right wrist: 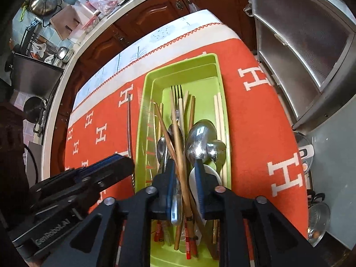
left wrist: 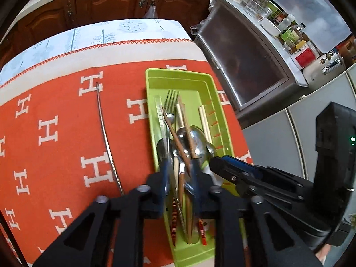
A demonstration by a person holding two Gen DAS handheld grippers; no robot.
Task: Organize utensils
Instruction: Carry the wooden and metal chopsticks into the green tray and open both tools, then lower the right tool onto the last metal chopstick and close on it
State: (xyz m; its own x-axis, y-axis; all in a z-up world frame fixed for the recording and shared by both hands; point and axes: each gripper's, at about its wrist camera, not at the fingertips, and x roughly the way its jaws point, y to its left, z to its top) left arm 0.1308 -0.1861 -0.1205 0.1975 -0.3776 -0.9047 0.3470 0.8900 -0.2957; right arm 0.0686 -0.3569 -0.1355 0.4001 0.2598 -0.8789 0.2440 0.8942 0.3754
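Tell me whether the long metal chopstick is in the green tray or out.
Out. The metal chopstick lies alone on the orange cloth, beside the green tray and apart from its near wall; the other utensils are piled inside.

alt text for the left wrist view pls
A long green plastic tray on an orange cloth with white H letters holds a jumble of metal spoons, a steel fork and wooden chopsticks. The left tongs hang slightly parted over it, the right tongs alongside; one thin metal chopstick lies on the cloth.

A home kitchen; dark wooden cabinets lie beyond the jaws; condiment bottles crowd a counter to their right; pots far left.
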